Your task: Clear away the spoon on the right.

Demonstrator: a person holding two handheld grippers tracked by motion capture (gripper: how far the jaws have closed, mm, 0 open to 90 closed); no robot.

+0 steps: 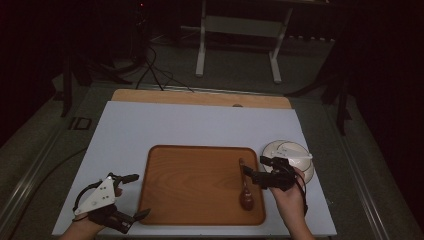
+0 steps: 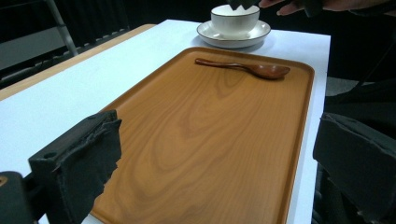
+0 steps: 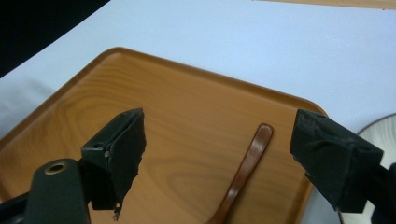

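A dark wooden spoon [image 1: 245, 187] lies on the right side of a brown wooden tray [image 1: 200, 185], bowl end toward the near edge. My right gripper [image 1: 255, 166] hovers open over the spoon's handle [image 3: 247, 163], and its jaws stand wide apart above the tray [image 3: 177, 107]. My left gripper [image 1: 136, 195] is open at the tray's near left corner with nothing between its jaws. In the left gripper view [image 2: 219, 163] the tray [image 2: 210, 140] stretches ahead, with the spoon [image 2: 247, 67] lying across its far end.
A white bowl [image 1: 290, 155] on a white saucer [image 2: 233, 35] stands just right of the tray on the white table cover [image 1: 190, 125]. A strip of bare wood [image 1: 200, 97] runs along the table's far edge. A metal frame [image 1: 240, 30] stands on the floor beyond.
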